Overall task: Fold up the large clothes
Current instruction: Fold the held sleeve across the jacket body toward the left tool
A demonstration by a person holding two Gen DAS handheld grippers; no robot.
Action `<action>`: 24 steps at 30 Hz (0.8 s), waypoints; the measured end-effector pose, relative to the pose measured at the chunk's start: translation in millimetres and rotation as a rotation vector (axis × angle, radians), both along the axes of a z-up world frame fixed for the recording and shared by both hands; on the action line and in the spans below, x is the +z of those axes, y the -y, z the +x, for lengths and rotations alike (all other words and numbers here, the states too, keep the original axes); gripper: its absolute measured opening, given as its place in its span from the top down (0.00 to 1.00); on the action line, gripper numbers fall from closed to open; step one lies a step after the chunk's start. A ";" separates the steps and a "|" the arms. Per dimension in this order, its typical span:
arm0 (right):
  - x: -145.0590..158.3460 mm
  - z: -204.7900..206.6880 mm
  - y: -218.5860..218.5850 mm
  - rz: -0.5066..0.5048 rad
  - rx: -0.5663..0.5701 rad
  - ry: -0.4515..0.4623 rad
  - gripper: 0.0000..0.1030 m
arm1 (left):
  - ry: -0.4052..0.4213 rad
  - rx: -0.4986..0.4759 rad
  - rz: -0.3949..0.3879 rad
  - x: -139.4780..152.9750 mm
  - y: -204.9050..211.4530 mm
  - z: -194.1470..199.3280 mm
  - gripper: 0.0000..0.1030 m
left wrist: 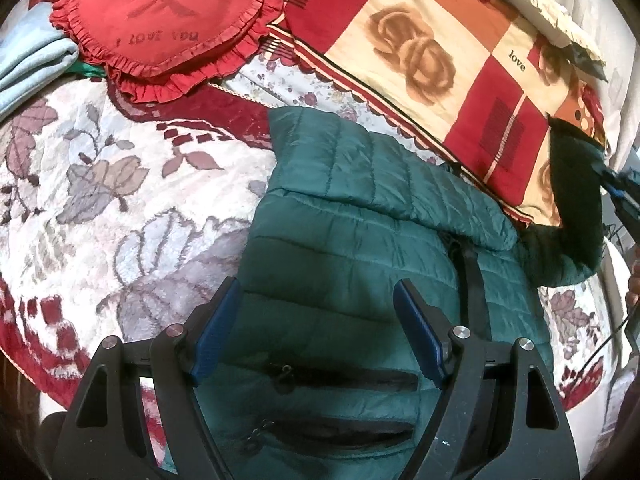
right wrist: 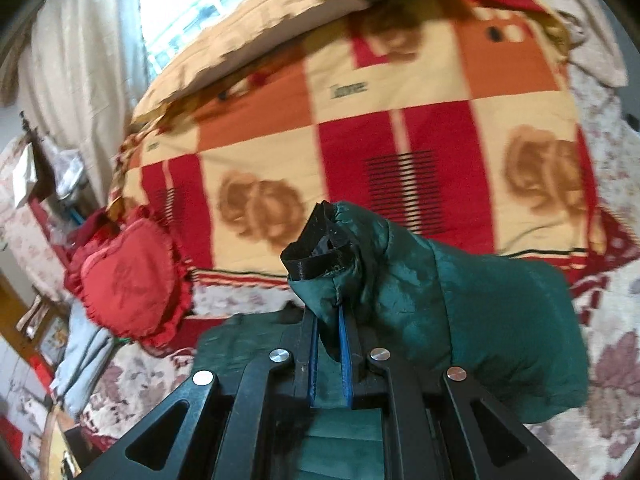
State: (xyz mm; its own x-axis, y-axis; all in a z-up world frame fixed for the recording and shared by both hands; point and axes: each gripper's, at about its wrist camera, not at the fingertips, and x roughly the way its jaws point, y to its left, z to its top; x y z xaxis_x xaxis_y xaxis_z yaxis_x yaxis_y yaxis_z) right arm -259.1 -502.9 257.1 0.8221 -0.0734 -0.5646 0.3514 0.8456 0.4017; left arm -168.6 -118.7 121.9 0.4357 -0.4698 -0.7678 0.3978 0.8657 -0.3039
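A dark green quilted puffer jacket [left wrist: 360, 240] lies on a floral blanket [left wrist: 100, 200] on a bed, one sleeve folded across its body, two zip pockets near the camera. My left gripper [left wrist: 316, 316] is open and empty, just above the jacket's lower body. My right gripper [right wrist: 329, 332] is shut on the jacket's other sleeve [right wrist: 420, 300] near the black cuff [right wrist: 316, 248] and holds it lifted above the bed. That raised sleeve and the right gripper [left wrist: 612, 184] show at the right edge of the left wrist view.
A red heart-shaped ruffled cushion [left wrist: 168, 20] lies at the bed's far left; it also shows in the right wrist view [right wrist: 128, 276]. A red, orange and cream checked quilt [left wrist: 440, 60] lies behind the jacket. Folded light-blue cloth [left wrist: 28, 64] sits beside the cushion.
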 end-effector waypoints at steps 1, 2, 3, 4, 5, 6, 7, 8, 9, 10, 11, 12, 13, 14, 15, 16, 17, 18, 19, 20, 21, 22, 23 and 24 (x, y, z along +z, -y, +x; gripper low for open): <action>-0.3 6.6 -8.8 0.003 0.018 0.000 0.92 | 0.003 0.001 -0.001 0.6 -1.5 -0.8 0.24; -0.5 12.2 -16.2 0.006 0.033 0.000 0.92 | 0.005 0.000 -0.001 0.8 -3.2 -1.5 0.24; -1.2 19.1 -25.1 0.013 0.052 0.002 0.92 | 0.005 0.000 -0.002 0.9 -4.1 -1.8 0.24; -2.2 26.3 -34.5 0.021 0.071 0.003 0.92 | 0.004 0.000 -0.002 0.6 -5.3 -2.1 0.24; -2.9 31.8 -42.5 0.026 0.086 0.002 0.92 | 0.002 -0.001 -0.002 0.0 -6.2 -2.1 0.24; -4.3 37.7 -51.0 0.030 0.101 0.001 0.92 | 0.000 0.000 -0.002 -0.1 -7.3 -2.0 0.24; -5.7 44.7 -58.9 0.034 0.117 0.000 0.92 | -0.003 0.001 -0.003 -0.5 -8.5 -1.5 0.24; -7.5 52.7 -67.8 0.037 0.135 -0.002 0.92 | -0.005 0.005 -0.006 -0.8 -10.1 -0.8 0.24; -9.1 59.3 -74.5 0.042 0.148 -0.004 0.92 | -0.007 0.007 -0.009 -1.0 -11.4 -0.1 0.24; -11.1 66.4 -81.5 0.049 0.162 -0.005 0.92 | -0.010 0.010 -0.014 -1.2 -12.7 0.7 0.24; -13.5 74.2 -89.5 0.055 0.176 -0.008 0.92 | -0.012 0.012 -0.017 -1.4 -13.7 1.6 0.24; -15.7 79.9 -95.6 0.059 0.187 -0.011 0.92 | -0.015 0.014 -0.020 -1.5 -15.1 2.6 0.24; -18.1 86.9 -102.3 0.063 0.199 -0.014 0.92 | -0.016 0.016 -0.023 -1.5 -16.3 3.3 0.24; -21.0 93.9 -109.4 0.068 0.212 -0.018 0.92 | -0.017 0.018 -0.025 -1.6 -17.2 3.7 0.24; -23.8 99.4 -115.1 0.074 0.222 -0.022 0.92 | -0.018 0.019 -0.025 -1.9 -18.0 4.2 0.24; -28.3 106.3 -122.4 0.079 0.235 -0.028 0.92 | -0.021 0.019 -0.024 -2.5 -18.7 4.7 0.24; -31.3 109.9 -126.5 0.083 0.242 -0.033 0.92 | -0.023 0.019 -0.024 -2.9 -19.6 5.1 0.24; -36.5 115.2 -131.7 0.090 0.251 -0.041 0.92 | -0.024 0.018 -0.023 -3.5 -20.5 5.5 0.24; -40.8 119.0 -135.0 0.097 0.257 -0.049 0.92 | -0.025 0.019 -0.023 -4.1 -21.5 5.9 0.24; -47.1 123.0 -139.1 0.106 0.264 -0.060 0.92 | -0.025 0.021 -0.025 -4.5 -22.4 6.0 0.24; -53.3 126.2 -142.7 0.111 0.270 -0.071 0.92 | -0.026 0.023 -0.027 -5.1 -23.6 6.4 0.24; -59.6 129.4 -145.9 0.114 0.274 -0.083 0.92 | -0.028 0.027 -0.030 -5.6 -24.8 7.2 0.24; -64.3 132.0 -148.5 0.118 0.277 -0.091 0.92 | -0.030 0.031 -0.033 -6.0 -26.0 7.7 0.24; -70.8 134.8 -151.3 0.125 0.282 -0.103 0.92 | -0.031 0.033 -0.035 -6.6 -26.8 8.8 0.24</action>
